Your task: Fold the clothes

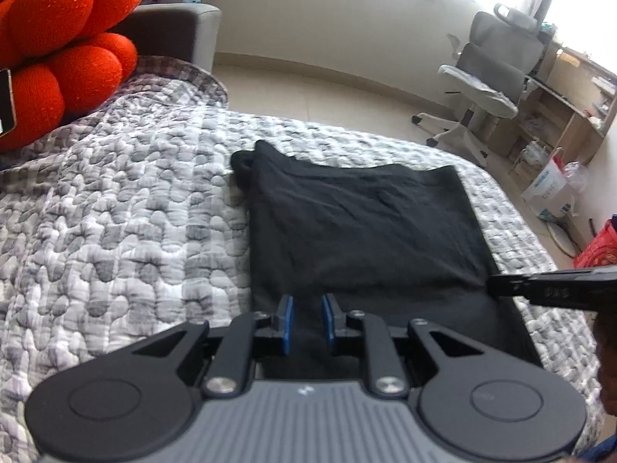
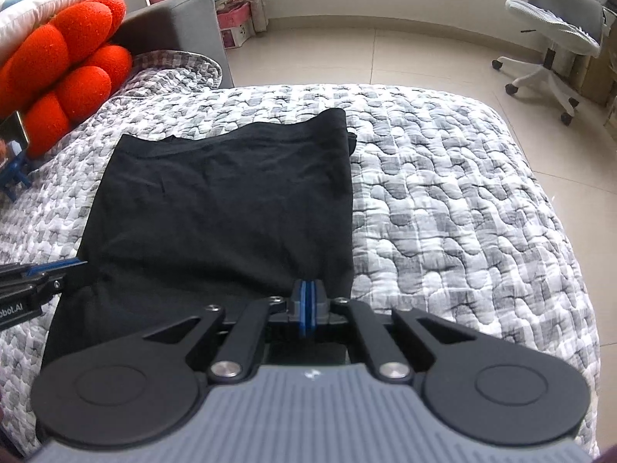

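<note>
A black garment (image 1: 366, 223) (image 2: 223, 200) lies flat on the quilted bed, folded into a long rectangle, with a sleeve bunched at its far corner. My left gripper (image 1: 307, 301) (image 2: 83, 266) is at the near left part of the garment. Its blue pads stand a narrow gap apart and black cloth fills that gap. My right gripper (image 2: 307, 285) (image 1: 491, 285) is shut on the near right part, and creases in the cloth run toward its pads. The garment's near edge is hidden under both gripper bodies.
The grey-and-white quilt (image 1: 135, 212) (image 2: 462, 193) covers the bed, with open quilt on both sides of the garment. A red lobed cushion (image 1: 58, 38) (image 2: 73, 58) sits at the far left beside a grey sofa arm (image 2: 181, 19). An office chair (image 1: 486, 77) (image 2: 555, 19) stands on the tiled floor beyond.
</note>
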The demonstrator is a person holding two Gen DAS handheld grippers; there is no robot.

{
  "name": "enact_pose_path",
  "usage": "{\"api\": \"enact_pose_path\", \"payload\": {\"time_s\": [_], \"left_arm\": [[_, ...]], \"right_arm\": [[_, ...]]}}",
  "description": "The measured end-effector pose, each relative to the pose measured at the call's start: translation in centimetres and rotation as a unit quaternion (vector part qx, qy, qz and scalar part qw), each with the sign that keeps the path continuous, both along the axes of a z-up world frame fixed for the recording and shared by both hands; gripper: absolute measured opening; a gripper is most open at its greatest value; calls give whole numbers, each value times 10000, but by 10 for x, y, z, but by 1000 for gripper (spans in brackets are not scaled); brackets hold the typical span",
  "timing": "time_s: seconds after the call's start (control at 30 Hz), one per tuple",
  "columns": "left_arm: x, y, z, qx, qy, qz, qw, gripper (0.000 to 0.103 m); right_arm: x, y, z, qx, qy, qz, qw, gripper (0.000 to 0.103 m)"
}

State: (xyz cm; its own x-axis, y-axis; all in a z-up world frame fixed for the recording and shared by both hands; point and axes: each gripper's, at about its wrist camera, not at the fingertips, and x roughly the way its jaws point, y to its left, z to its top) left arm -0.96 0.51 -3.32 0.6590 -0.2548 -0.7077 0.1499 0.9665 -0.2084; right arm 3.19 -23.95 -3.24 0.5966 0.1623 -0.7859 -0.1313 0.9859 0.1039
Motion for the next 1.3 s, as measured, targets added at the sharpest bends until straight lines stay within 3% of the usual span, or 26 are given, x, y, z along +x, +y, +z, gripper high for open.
{"api": "enact_pose_path", "payload": {"time_s": [0.07, 0.37, 0.53, 0.63, 0.77, 1.23, 1.3], "left_arm": [[0, 2, 1, 31, -23, 49, 10000, 18], [-2, -1, 5, 141, -38, 10, 9999, 18], [-7, -2, 11, 10, -80, -31, 10000, 18], [-10, -10, 12, 19, -95, -155, 9998, 18], [-8, -23, 4, 434, 66, -300, 9986, 18], [-9, 1, 5, 648, 128, -107, 9978, 18], [-8, 8, 7, 549, 111, -7, 9984, 18]], "right_arm": [[-1, -1, 2, -28, -63, -38, 10000, 7], [-8, -3, 10, -42, -193, -13, 9998, 8], [-15, 0, 15, 0, -269, 148, 9995, 8], [-17, 5, 14, -47, -229, 246, 9994, 8], [-13, 10, 5, -120, 17, 334, 9994, 8], [-8, -10, -1, -116, 230, 67, 9996, 3], [-9, -13, 1, -136, 186, 33, 9997, 11]]}}
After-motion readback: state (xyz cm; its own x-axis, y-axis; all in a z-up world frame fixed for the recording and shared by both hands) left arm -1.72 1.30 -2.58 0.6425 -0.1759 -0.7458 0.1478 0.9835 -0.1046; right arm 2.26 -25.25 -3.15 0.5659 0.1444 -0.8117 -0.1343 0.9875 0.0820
